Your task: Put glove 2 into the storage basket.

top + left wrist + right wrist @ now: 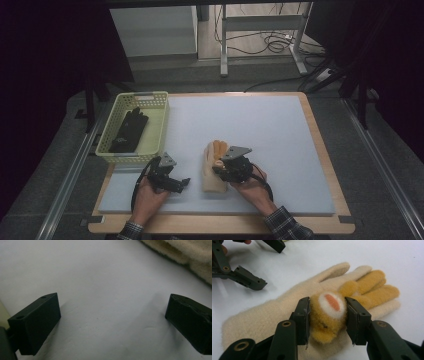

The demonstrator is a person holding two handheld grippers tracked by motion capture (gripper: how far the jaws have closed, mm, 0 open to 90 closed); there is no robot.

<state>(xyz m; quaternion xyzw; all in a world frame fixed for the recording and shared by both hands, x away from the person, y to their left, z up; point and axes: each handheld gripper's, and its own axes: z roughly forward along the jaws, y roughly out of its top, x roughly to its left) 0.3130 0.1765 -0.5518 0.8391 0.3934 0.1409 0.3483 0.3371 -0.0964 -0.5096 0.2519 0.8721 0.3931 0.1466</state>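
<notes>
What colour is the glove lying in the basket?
Black glove, seen best from the high view.

a padded table and its load

a wooden table (325, 165) carries a pale grey mat (260, 135) — on the mat lie a cream glove (212, 172) and, at the left edge, a yellow basket (112, 132).

Open mat (260, 130) right/far; basket (116, 117) far-left, cream glove (212, 172) btwn hand-held grippers.
</notes>
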